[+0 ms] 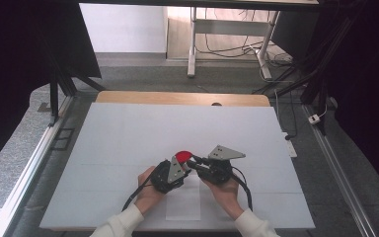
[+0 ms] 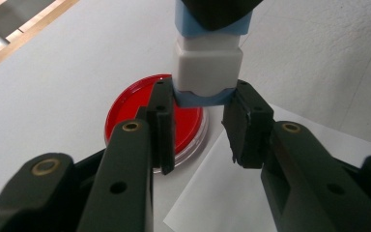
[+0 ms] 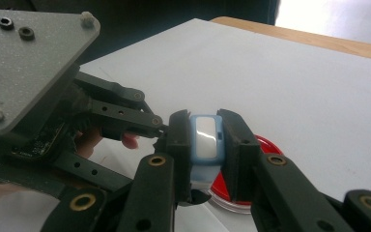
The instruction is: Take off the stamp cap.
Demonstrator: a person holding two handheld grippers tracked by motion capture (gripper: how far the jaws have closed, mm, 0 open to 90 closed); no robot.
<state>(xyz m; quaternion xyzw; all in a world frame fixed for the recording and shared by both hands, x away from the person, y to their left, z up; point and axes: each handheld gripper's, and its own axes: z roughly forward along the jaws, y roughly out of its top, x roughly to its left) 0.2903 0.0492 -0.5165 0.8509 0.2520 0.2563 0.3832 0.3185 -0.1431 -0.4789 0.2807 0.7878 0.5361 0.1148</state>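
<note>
White sleeves come in from the near edge of the table [image 1: 128, 128], and both hands meet just left of the middle. A sheet of white paper [image 1: 183, 200] lies flat between the forearms, its far end reaching under the grippers.

Left gripper [image 1: 181, 169] – seen from above, it points right and a little away. In its own view the black jaws [image 2: 200, 121] are closed about as far as they go around the lower, pale-blue end of a small white-and-blue block [image 2: 207, 67], one pad on each side of it. That view does not show plainly whether the right-hand pad presses on it.

Right gripper [image 1: 191, 162] points left toward the other, with its grey three-cornered plate [image 1: 225, 153] on top. Its jaws are drawn in tight on the same block [image 3: 206, 137], which stands clamped between the two pads, a white face turned to the camera inside a blue rim.

Just beyond and below the block – a round red dish [image 1: 182, 156] with a clear rim lies flat on the table, at the far end of the paper. The block is held above its near right edge, clear of the table.
</note>
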